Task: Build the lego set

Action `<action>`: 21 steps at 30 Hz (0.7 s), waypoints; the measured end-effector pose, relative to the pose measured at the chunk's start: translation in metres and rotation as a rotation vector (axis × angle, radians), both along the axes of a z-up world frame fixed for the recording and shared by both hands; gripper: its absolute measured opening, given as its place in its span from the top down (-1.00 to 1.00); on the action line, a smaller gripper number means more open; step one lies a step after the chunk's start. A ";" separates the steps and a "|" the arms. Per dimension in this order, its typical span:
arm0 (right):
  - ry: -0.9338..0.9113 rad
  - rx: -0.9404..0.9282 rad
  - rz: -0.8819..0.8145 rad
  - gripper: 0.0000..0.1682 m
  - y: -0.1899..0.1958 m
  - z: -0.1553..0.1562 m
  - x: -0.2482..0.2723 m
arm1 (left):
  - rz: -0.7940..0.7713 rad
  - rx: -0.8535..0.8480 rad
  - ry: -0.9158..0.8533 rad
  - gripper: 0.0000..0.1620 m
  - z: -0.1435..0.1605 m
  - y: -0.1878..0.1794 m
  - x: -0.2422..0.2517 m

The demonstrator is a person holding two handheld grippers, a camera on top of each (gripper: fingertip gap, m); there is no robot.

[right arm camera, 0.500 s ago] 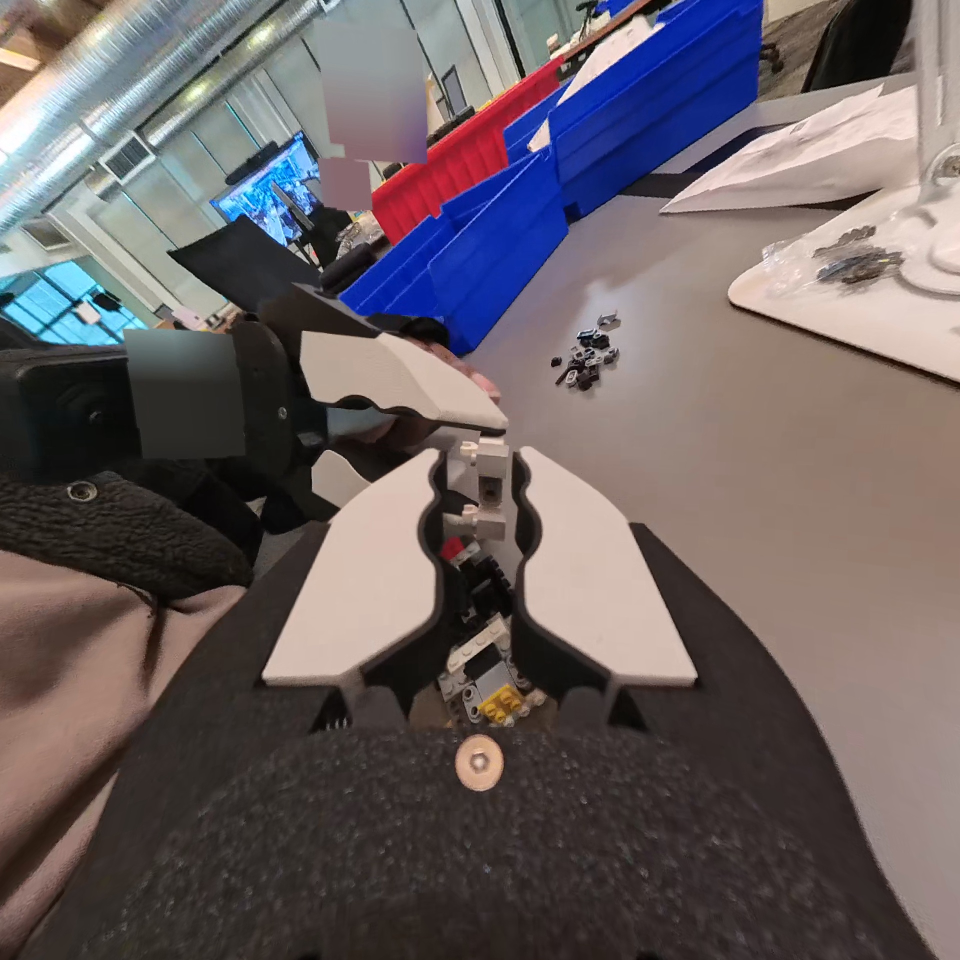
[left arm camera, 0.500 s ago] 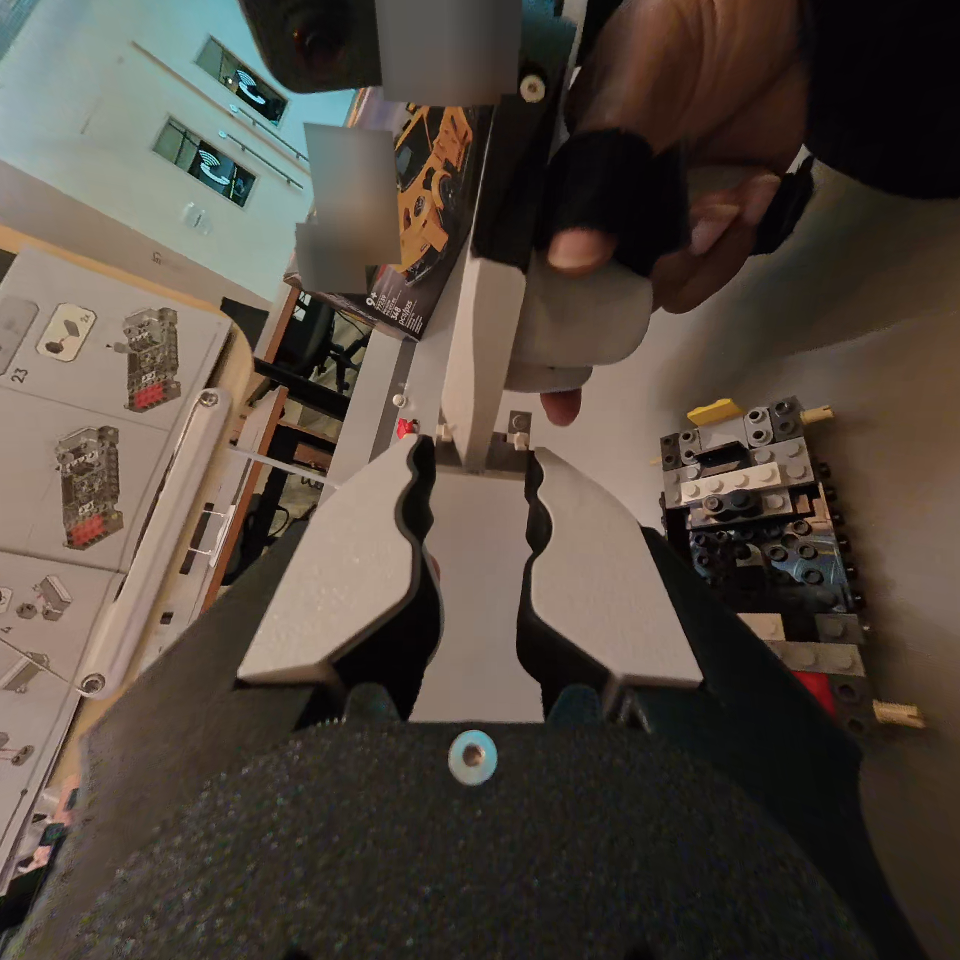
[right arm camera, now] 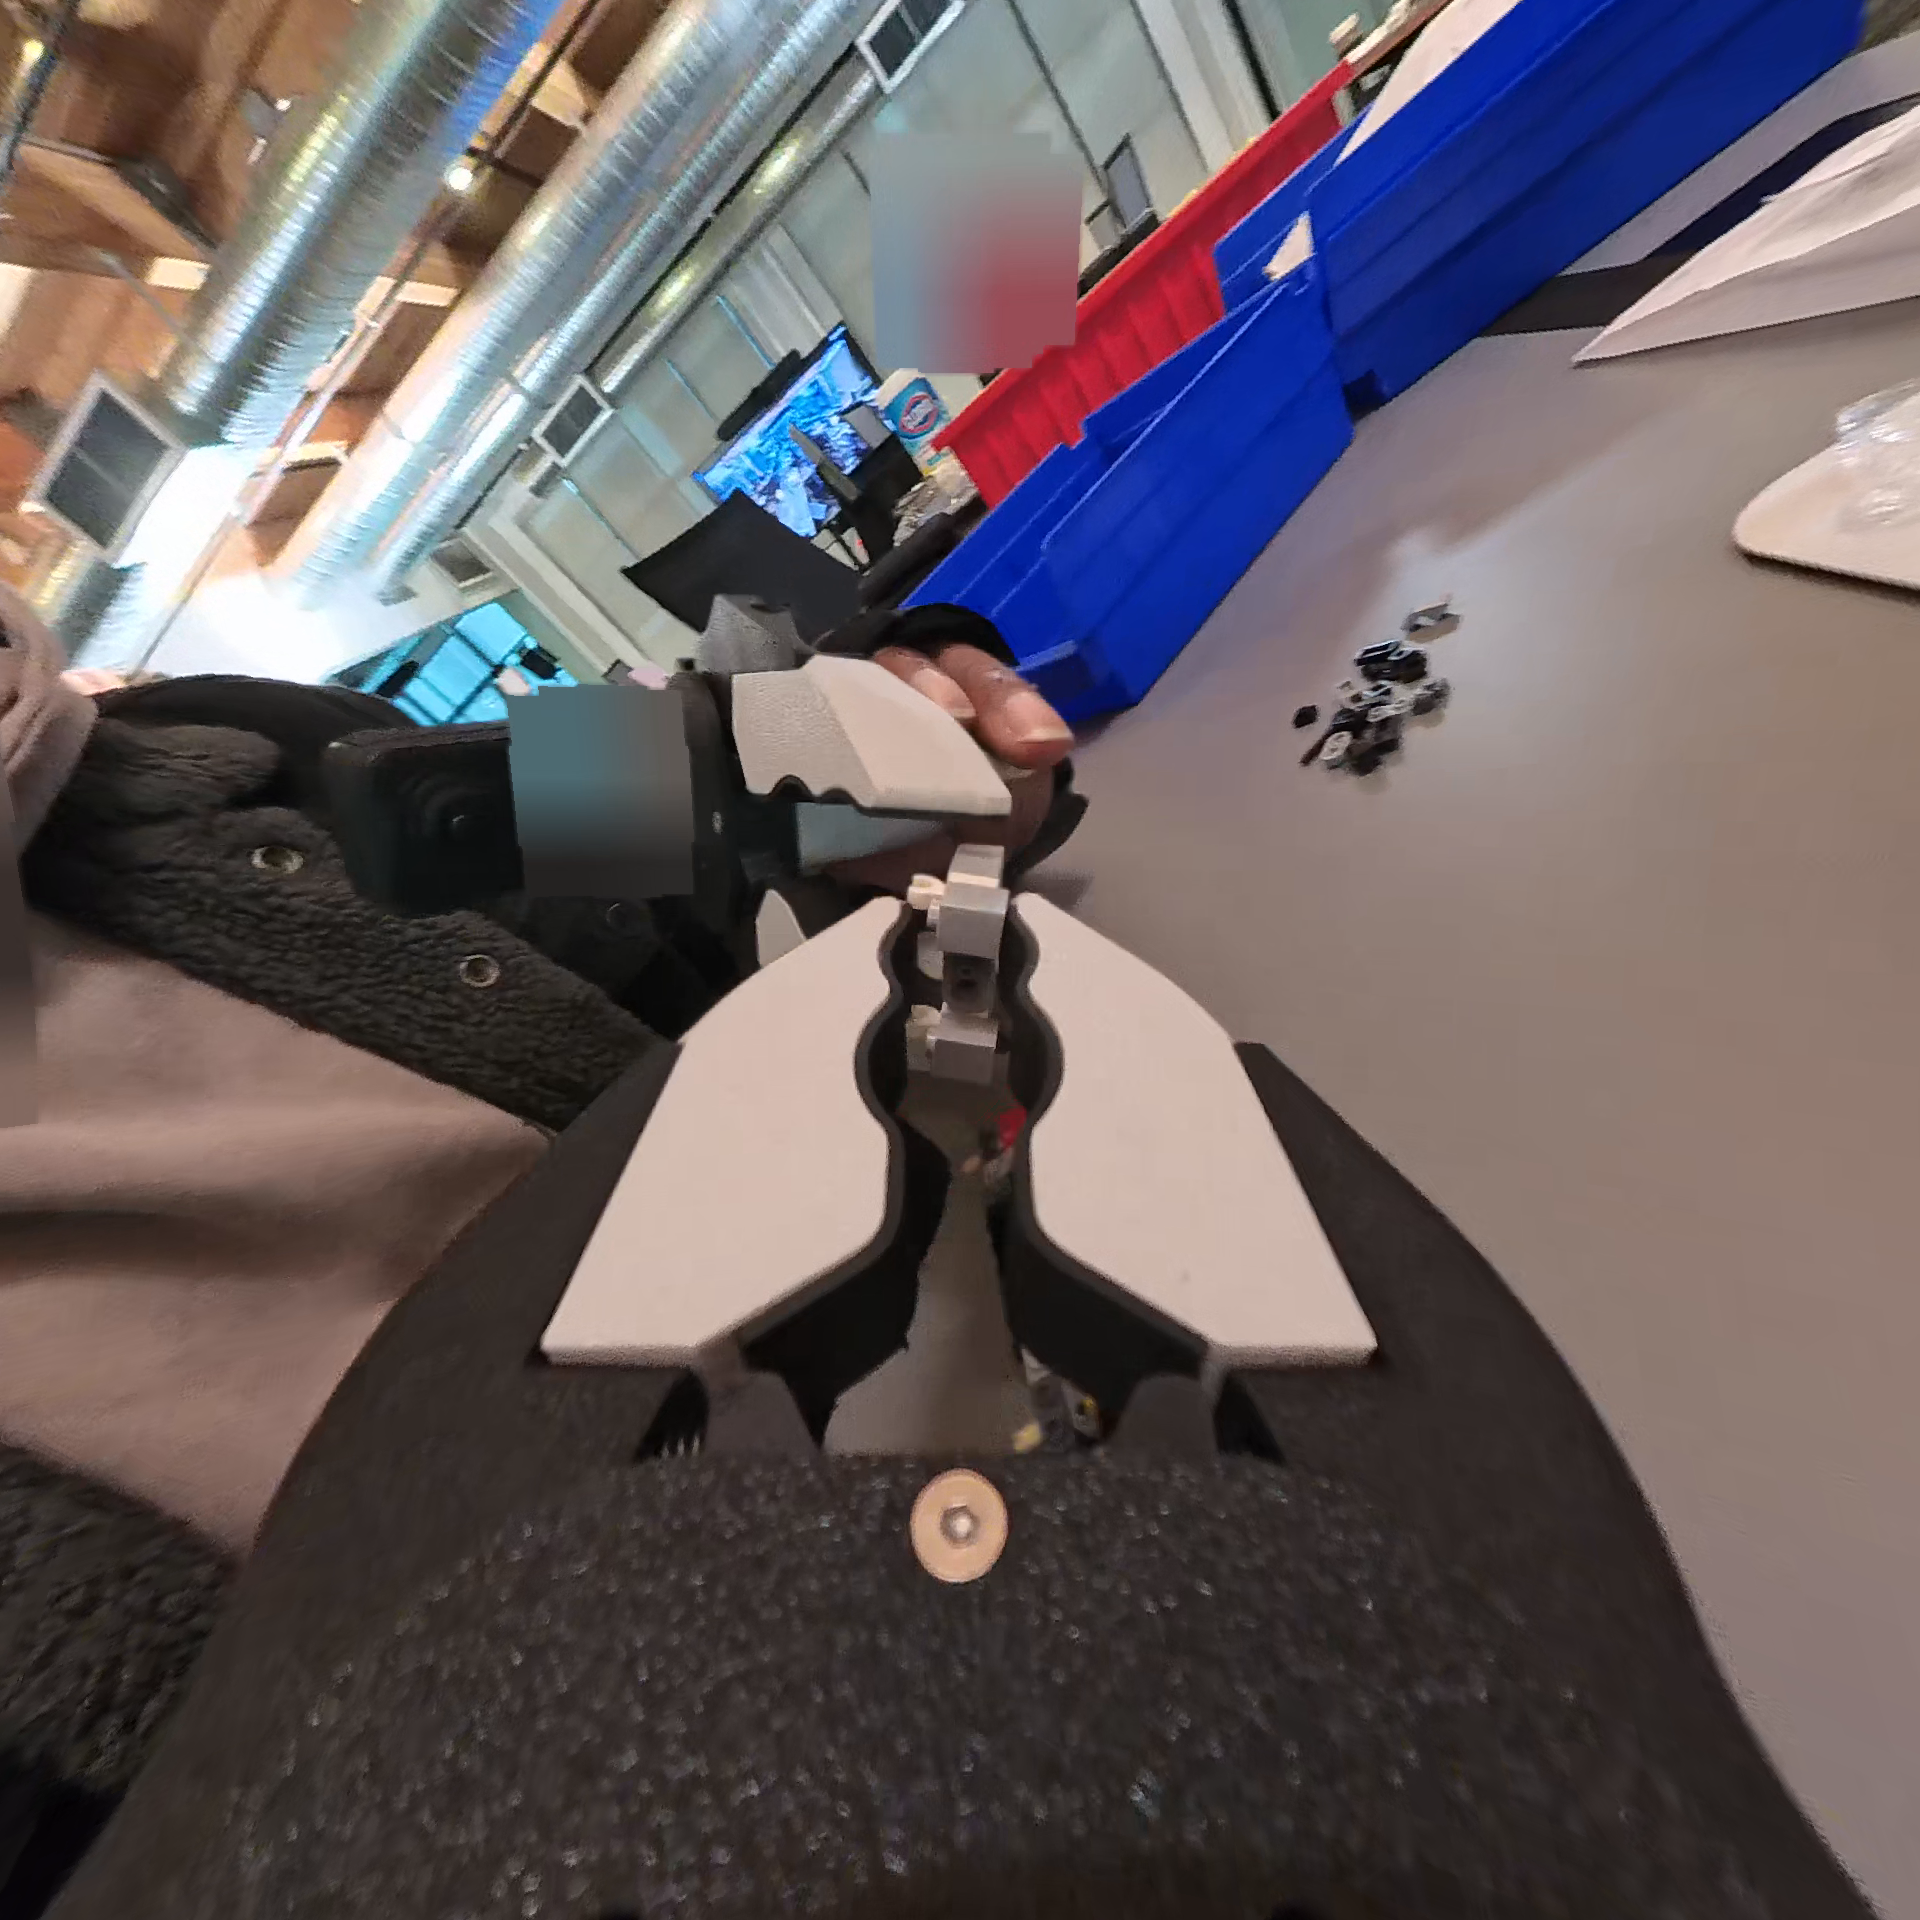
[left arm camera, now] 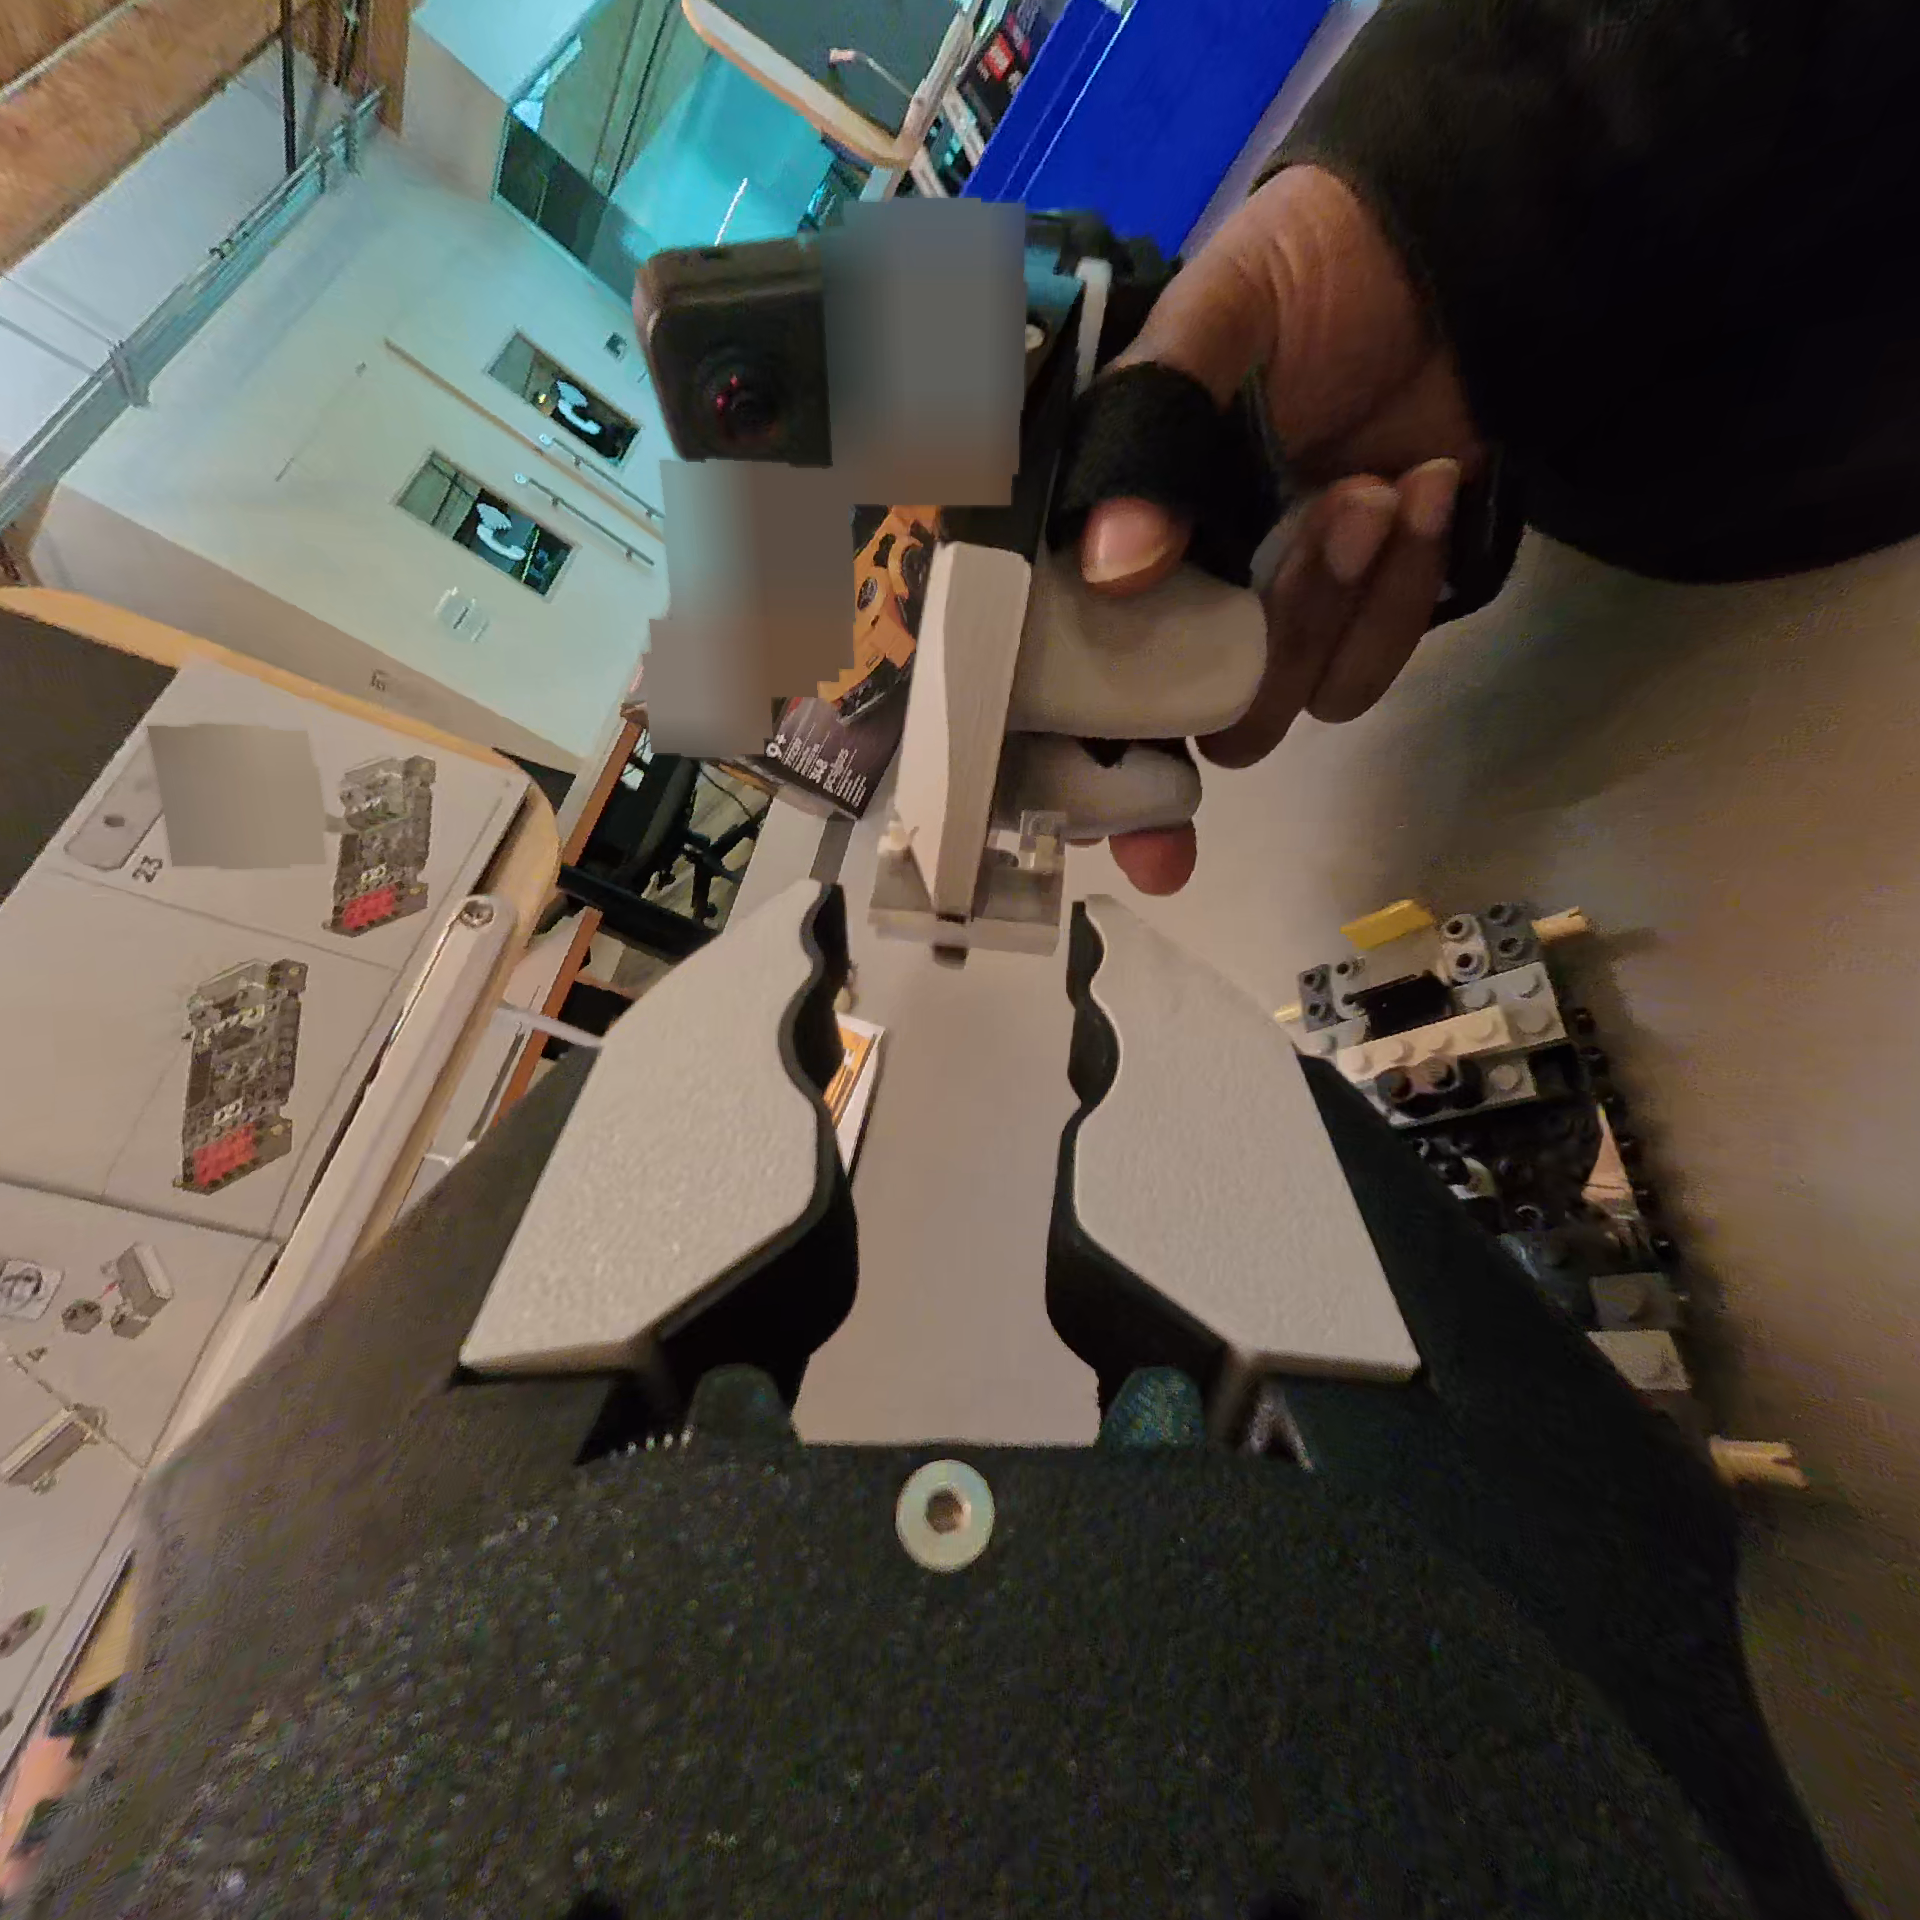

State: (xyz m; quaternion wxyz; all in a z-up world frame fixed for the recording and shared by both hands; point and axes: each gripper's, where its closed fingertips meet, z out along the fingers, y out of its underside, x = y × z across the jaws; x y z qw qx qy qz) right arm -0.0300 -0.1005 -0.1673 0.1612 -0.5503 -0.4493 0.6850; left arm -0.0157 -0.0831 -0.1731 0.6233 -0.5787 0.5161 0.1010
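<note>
Two grippers meet mid-build: the right gripper [right arm camera: 961, 935] clenches a small light-grey brick sub-assembly [right arm camera: 961, 971] above the grey table [right arm camera: 1558, 1039]; the left gripper [left arm camera: 951, 925] stands released. Half-built — the dark studded lego chassis [left arm camera: 1475, 1091] lies beside them, loose dark pieces [right arm camera: 1371, 712] unused.

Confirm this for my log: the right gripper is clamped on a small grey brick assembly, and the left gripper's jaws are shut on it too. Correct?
Not quite. The left wrist view shows the left gripper with its jaws apart and nothing between them. The small grey brick assembly sits just past their tips. The right gripper is clamped on it, as you said.
</note>
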 end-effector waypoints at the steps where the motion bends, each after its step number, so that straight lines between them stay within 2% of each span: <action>1: 0.001 -0.012 0.018 0.84 -0.003 0.000 0.000 | -0.011 0.003 0.003 0.48 0.000 -0.002 0.002; 2: -0.004 -0.022 0.031 0.84 -0.005 0.000 0.000 | -0.022 0.007 0.004 0.47 0.000 -0.003 0.004; 4: 0.000 -0.051 0.059 0.84 -0.008 0.000 0.001 | -0.047 0.009 0.003 0.57 0.001 -0.007 0.008; 12: 0.046 -0.097 0.086 0.83 -0.011 0.008 0.002 | -0.067 -0.027 -0.052 0.57 0.007 -0.012 0.009; 16: 0.030 -0.077 0.033 0.70 -0.003 0.006 0.000 | -0.057 -0.018 -0.046 0.58 0.010 -0.011 0.006; 17: 0.029 -0.066 0.019 0.71 -0.001 0.005 0.000 | -0.050 -0.017 -0.042 0.58 0.010 -0.010 0.005; 19: 0.029 -0.064 0.023 0.88 -0.002 0.004 0.000 | -0.030 -0.033 -0.037 0.57 0.007 -0.008 0.003; 21: 0.029 -0.066 0.022 0.89 -0.001 0.003 0.000 | -0.024 -0.036 -0.044 0.57 0.006 -0.007 0.002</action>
